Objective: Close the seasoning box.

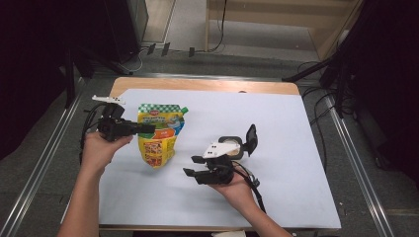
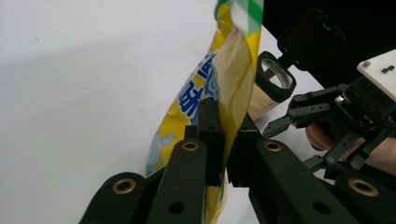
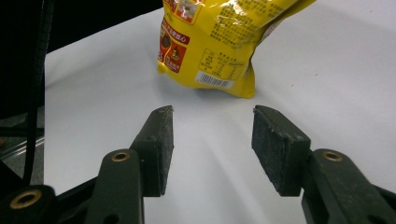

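Risk is slipping: left gripper (image 2: 223, 140) pinches the thin side of the yellow pouch (image 1: 157, 136), which may slide out; right gripper (image 3: 212, 149) jaws stand spread, empty.

- The high view is bright on the white table (image 1: 276, 128), but its edges are very dark.
- Light comes from above; soft shadows lie beside the pouch (image 1: 157, 136).
- The high view is a little soft and grainy.
- In the gripper views the near jaws look slightly blurred.
- The pouch foil (image 3: 224, 32) shows small glare.
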